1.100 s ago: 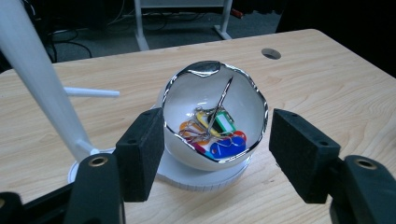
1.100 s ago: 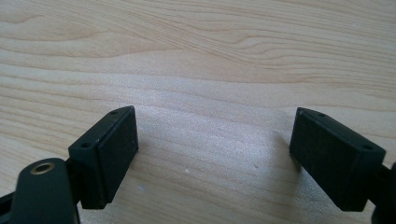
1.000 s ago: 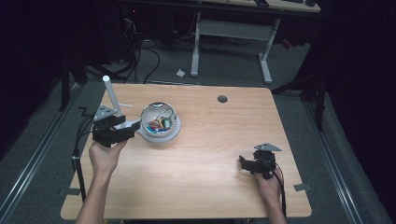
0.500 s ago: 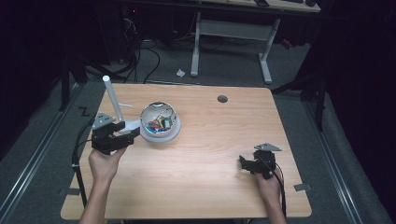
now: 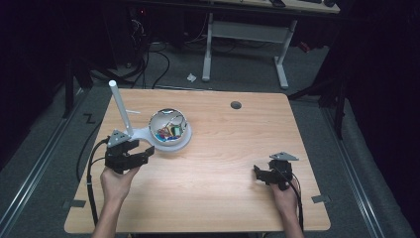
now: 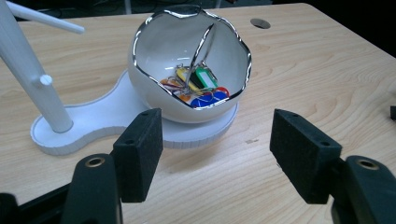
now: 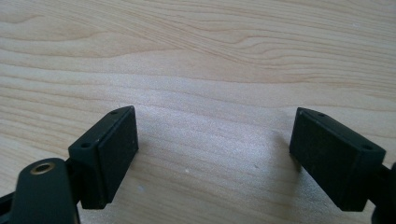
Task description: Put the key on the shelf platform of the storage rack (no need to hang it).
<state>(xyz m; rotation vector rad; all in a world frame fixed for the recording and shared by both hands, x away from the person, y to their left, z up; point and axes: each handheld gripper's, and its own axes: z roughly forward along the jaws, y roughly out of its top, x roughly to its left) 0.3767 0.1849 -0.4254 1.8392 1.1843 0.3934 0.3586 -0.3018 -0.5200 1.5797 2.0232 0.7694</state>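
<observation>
Fingers (image 6: 140, 161) of both grippers gape wide, empty; white stand (image 6: 93, 122) fronts the left's bowl (image 6: 189, 70).

No readable text or labels anywhere

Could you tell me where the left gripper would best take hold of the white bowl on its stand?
Probably the near rim of the white bowl, coming from the front, where its cut-away opening faces the open left gripper. One jaw would go inside and one outside the thin, silver-edged wall. The rounded body looks too wide and smooth to clasp, and the key tags lie low inside.
</observation>
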